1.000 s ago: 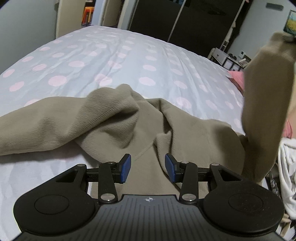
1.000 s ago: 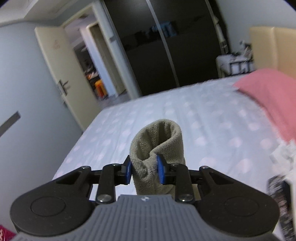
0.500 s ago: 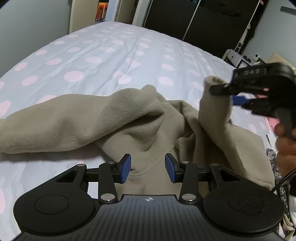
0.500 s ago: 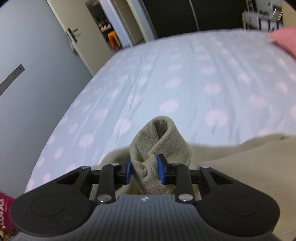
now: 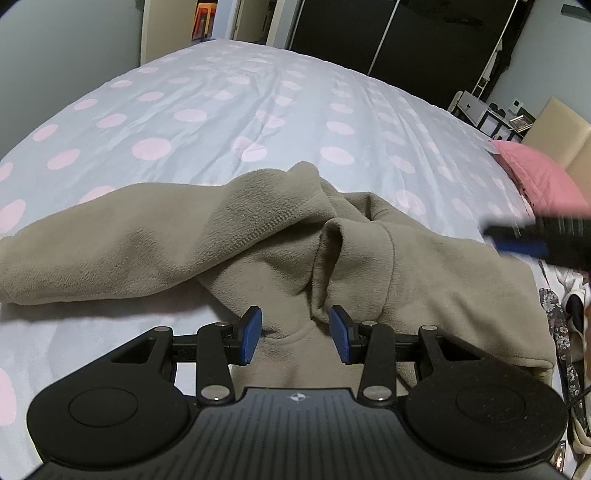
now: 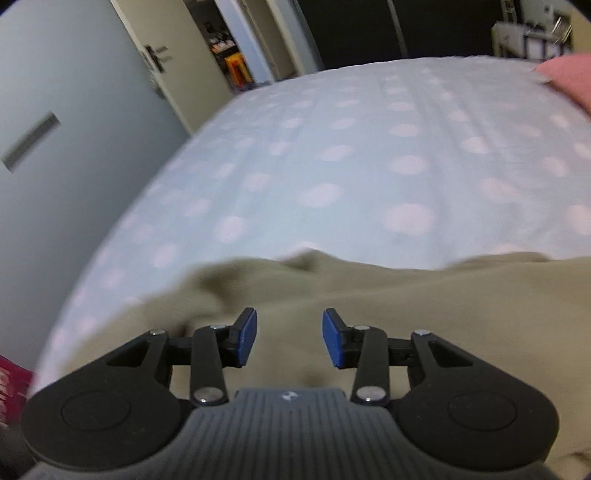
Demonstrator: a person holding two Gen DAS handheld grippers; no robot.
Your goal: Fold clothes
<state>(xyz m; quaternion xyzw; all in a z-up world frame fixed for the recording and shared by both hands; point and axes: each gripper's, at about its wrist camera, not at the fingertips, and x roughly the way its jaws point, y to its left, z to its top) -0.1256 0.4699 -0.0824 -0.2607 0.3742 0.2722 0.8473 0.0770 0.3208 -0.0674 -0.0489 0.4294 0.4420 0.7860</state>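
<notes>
Left gripper [image 5: 294, 334] agape (empty), olive fleece [image 5: 424, 280] beneath

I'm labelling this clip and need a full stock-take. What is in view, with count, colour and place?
fleece top: one, olive, crumpled on the bed's near edge, a sleeve spread to the left
bed cover: one, pale blue with pink dots, over the whole bed
pillow: one, pink, far right of the bed
wardrobe: one, dark, behind the bed
door: one, grey, left of the bed in the right wrist view
clothes pile: mixed white and floral, right edge
left gripper: one, black with blue pads, open over the top
right gripper: one, same colours, open over the top
</notes>
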